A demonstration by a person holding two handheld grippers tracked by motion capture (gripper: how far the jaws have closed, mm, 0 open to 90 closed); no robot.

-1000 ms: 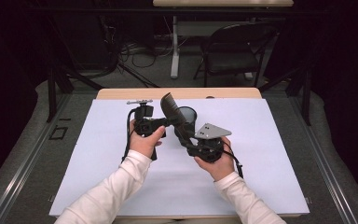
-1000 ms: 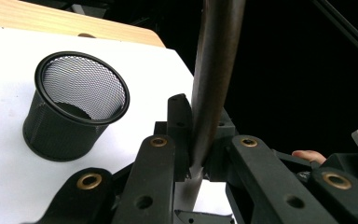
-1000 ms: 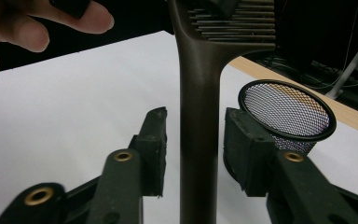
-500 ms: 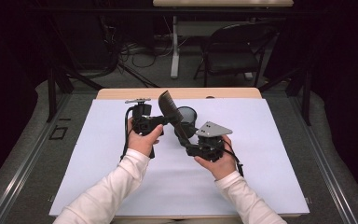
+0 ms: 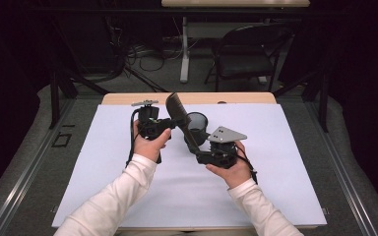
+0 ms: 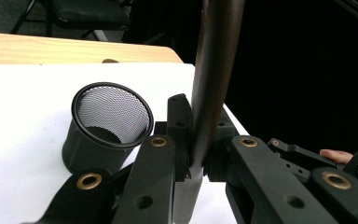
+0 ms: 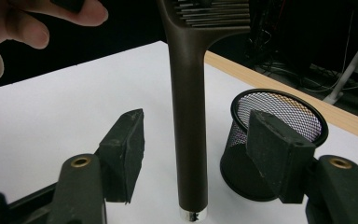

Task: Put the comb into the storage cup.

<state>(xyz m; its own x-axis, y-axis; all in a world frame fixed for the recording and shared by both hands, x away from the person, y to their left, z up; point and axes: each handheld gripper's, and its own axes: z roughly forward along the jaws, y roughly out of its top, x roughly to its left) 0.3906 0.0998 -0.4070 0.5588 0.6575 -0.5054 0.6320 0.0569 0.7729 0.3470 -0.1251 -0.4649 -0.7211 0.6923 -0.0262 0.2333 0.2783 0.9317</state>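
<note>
Above white bench (image 5: pixel 128 196), comb (image 5: pixel 177 110) held tilted, handle pinched in left tongs (image 6: pixel 196 161). Right tongs (image 7: pixel 191 158) spread either side of handle, pads clear of it, jaws having just been opening. Mesh cup (image 5: pixel 197 123) upright on bench just behind comb.

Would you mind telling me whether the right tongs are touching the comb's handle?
Apart. In the right gripper view, the right tongs have just been opening; white table shows on both sides of the comb handle standing between the pads.
</note>
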